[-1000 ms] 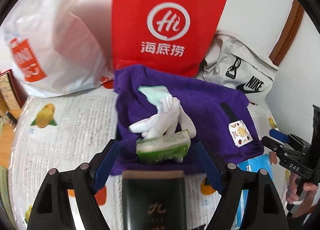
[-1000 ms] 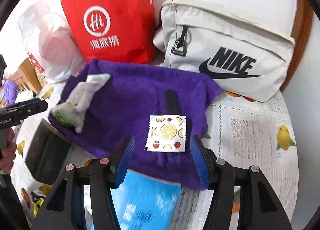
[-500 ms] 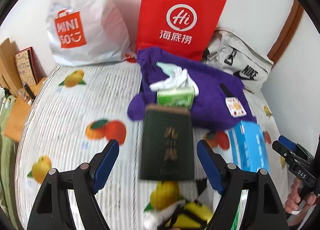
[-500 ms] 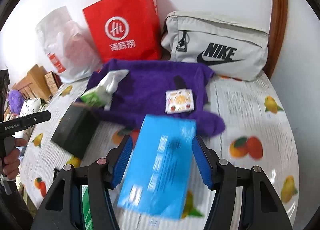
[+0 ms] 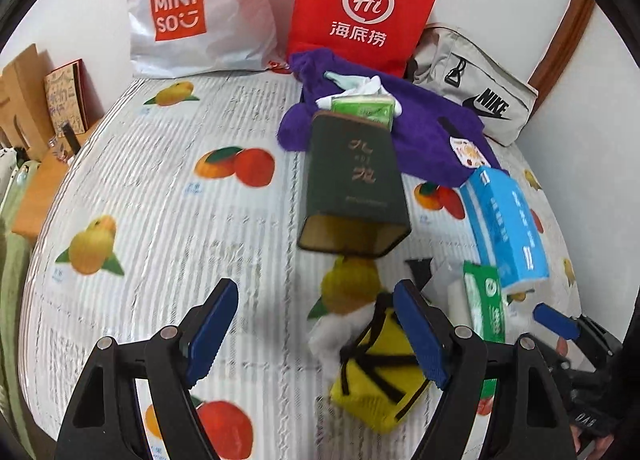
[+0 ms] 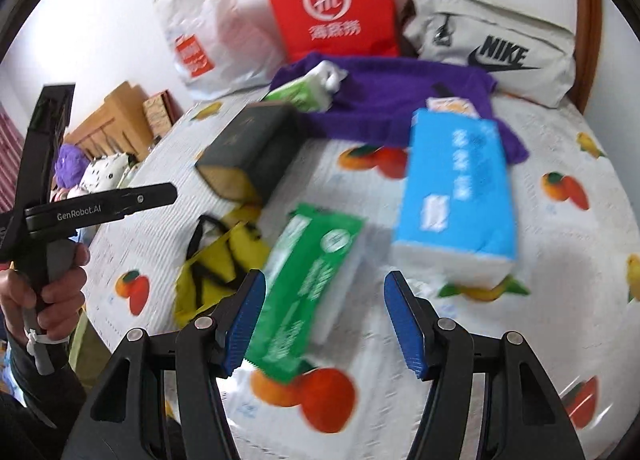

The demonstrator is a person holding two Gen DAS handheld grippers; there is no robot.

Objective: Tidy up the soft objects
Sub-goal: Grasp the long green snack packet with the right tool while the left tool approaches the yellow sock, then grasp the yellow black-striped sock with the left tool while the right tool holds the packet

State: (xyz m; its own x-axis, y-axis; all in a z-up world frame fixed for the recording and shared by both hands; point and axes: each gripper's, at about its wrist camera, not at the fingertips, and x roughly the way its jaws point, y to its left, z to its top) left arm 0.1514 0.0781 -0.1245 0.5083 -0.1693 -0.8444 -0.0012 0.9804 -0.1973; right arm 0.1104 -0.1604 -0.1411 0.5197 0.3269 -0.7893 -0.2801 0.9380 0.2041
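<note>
A purple towel [image 5: 432, 131] lies at the back of the table, also in the right wrist view [image 6: 400, 99], with a small green tissue pack [image 5: 362, 107] on it. A blue tissue pack [image 5: 504, 223] [image 6: 456, 187], a long green tissue pack [image 6: 312, 280] [image 5: 484, 304], a yellow pouch with black straps [image 5: 380, 372] [image 6: 216, 272] and a dark green box [image 5: 352, 187] [image 6: 248, 147] lie nearer. My left gripper [image 5: 316, 334] is open and empty, above the table beside the yellow pouch. My right gripper [image 6: 324, 320] is open and empty over the long green pack.
A red paper bag [image 5: 360, 3], a white Miniso bag [image 5: 192, 15] and a grey Nike bag [image 5: 476, 87] stand along the back wall. The table has a fruit-print cloth [image 5: 168, 195]. Brown boxes [image 5: 24, 99] stand past its left edge.
Both grippers have pulled back from the purple towel toward the near side of the table. The yellow pouch and long green pack have come into view. Both stay open.
</note>
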